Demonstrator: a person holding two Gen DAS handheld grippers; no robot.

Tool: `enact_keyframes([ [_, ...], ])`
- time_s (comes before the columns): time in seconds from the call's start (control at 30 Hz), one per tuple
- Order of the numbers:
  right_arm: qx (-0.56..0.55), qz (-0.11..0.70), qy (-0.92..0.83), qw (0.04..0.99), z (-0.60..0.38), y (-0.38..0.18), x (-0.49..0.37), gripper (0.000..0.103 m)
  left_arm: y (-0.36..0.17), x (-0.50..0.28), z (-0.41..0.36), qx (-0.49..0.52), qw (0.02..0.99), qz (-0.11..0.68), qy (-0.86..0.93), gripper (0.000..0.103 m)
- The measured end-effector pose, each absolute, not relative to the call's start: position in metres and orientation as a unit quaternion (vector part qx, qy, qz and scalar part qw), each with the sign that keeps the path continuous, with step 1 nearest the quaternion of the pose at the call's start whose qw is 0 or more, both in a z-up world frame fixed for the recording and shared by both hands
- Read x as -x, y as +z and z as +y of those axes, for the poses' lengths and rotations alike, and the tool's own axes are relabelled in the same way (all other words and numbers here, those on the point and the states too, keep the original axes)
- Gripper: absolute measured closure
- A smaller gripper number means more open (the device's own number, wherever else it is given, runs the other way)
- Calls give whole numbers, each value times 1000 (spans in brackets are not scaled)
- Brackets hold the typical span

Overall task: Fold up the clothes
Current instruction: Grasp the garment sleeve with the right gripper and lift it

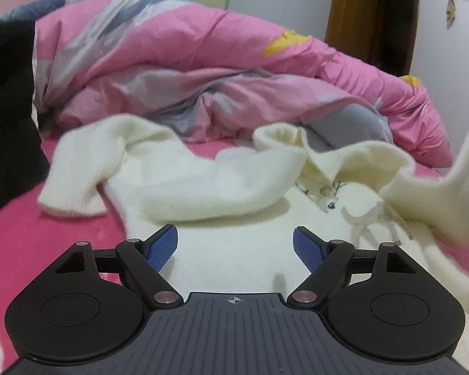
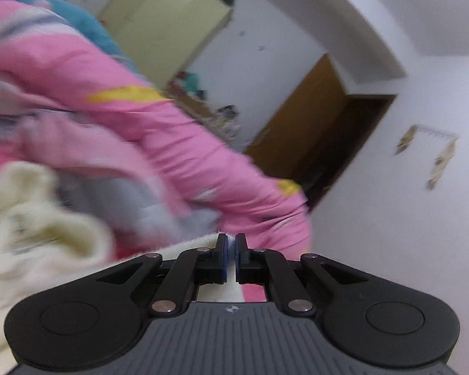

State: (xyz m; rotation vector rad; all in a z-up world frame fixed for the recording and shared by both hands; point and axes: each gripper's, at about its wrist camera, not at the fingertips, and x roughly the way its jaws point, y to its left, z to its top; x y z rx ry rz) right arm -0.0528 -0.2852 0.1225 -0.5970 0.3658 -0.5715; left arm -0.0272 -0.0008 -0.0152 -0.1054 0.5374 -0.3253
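Observation:
A cream knit sweater [image 1: 222, 187] lies spread on a pink bed sheet [image 1: 47, 243], its left sleeve [image 1: 78, 168] bent outward and its collar [image 1: 328, 156] toward the quilt. My left gripper [image 1: 234, 247] is open and empty, hovering low over the sweater's body. At the right edge of the left wrist view a part of the sweater [image 1: 453, 187] is lifted up. My right gripper [image 2: 232, 250] is shut on a thin cream edge of the sweater [image 2: 47, 225], held above the bed; this view is tilted and blurred.
A bunched pink patterned quilt [image 1: 203, 62] lies behind the sweater. A black garment [image 1: 6, 109] sits at the left. A brown door [image 1: 353, 15] and white wall are at the back right, a pale green wardrobe [image 2: 165, 31] behind the bed.

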Motion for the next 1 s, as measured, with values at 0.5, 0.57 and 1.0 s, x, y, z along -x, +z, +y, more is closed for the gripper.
enact_keyframes([
  [0.5, 189, 344, -371, 841, -456, -8, -89, 96, -19, 22, 7, 77, 946, 278, -151, 20],
  [0.57, 185, 377, -356, 835, -459, -24, -84, 93, -21, 22, 8, 77, 945, 279, -150, 20],
  [1.0, 97, 349, -224, 905, -400, 58, 20, 35, -19, 23, 17, 90, 952, 270, -111, 19],
])
